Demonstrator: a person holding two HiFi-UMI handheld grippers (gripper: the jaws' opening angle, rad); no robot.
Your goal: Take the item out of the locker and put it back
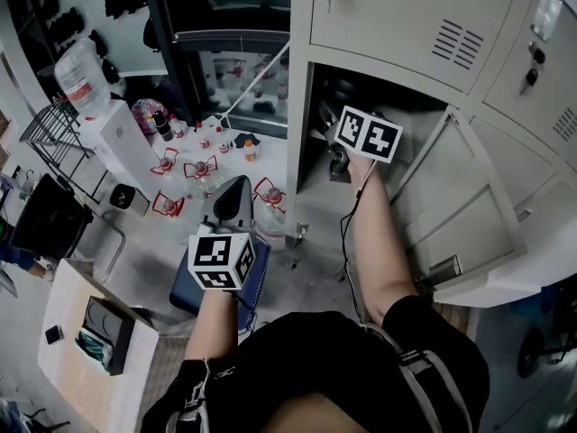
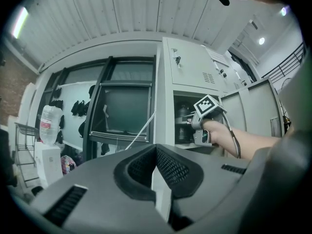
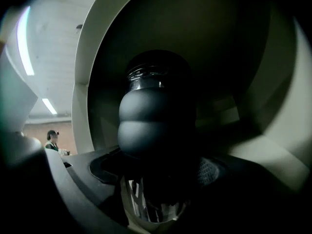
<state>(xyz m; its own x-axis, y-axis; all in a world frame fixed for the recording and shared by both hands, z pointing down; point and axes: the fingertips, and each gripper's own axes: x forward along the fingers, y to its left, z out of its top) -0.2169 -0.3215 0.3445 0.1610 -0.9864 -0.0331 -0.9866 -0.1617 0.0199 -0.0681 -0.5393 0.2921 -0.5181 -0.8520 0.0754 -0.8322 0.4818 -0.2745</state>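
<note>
A dark bottle (image 3: 156,126) with a bulged upper body and a clear lower part stands inside the open locker compartment (image 1: 410,115). My right gripper (image 1: 347,147) reaches into that compartment. In the right gripper view the bottle fills the space between its jaws, and I see no pad pressing on it. The left gripper view shows the right gripper (image 2: 197,126) at the locker mouth, with the bottle (image 2: 183,113) dim behind it. My left gripper (image 1: 236,186) hangs outside at the left, over the floor. Its fingertips (image 2: 156,152) meet with nothing between them.
The locker door (image 1: 460,206) swings open to the right of my right arm. Several small red-labelled bottles (image 1: 194,170) lie on the floor left of the locker. A water dispenser (image 1: 113,138), a wire rack (image 1: 54,129) and a cardboard box (image 1: 90,350) stand further left.
</note>
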